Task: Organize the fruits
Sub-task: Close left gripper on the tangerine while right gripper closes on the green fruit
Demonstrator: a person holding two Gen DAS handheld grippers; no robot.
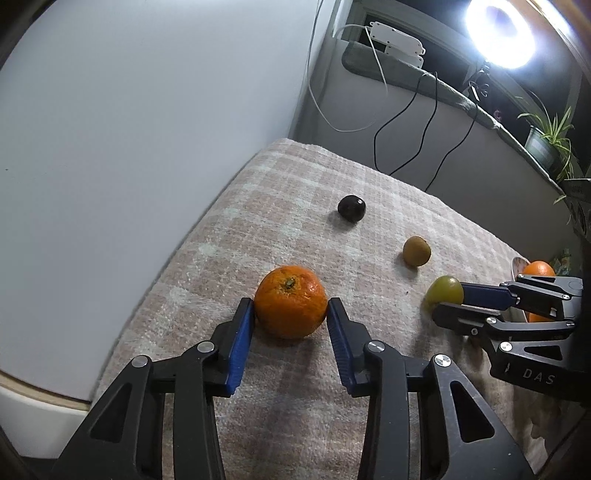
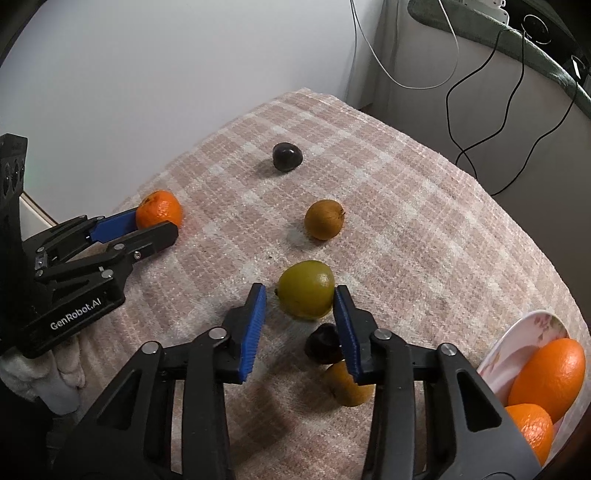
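My left gripper [image 1: 291,314] is shut on an orange [image 1: 290,301] that rests on the checked cloth; both blue pads touch its sides. It also shows in the right wrist view [image 2: 159,211]. My right gripper [image 2: 300,299] is open around a green fruit [image 2: 306,289]; the right pad touches it and the left pad stands a little off. A brown kiwi [image 2: 324,219] and a dark plum [image 2: 287,156] lie farther back. A second dark fruit [image 2: 325,344] and a yellow-brown fruit [image 2: 345,386] lie under my right finger. A plate [image 2: 532,332] at the right holds two oranges [image 2: 546,373].
The cloth-covered table [image 1: 332,177] ends at a white wall on the left and drops off at the back. Black and white cables [image 2: 491,122] hang behind it. A bright ring lamp [image 1: 500,31] and a potted plant [image 1: 546,136] stand at the back right.
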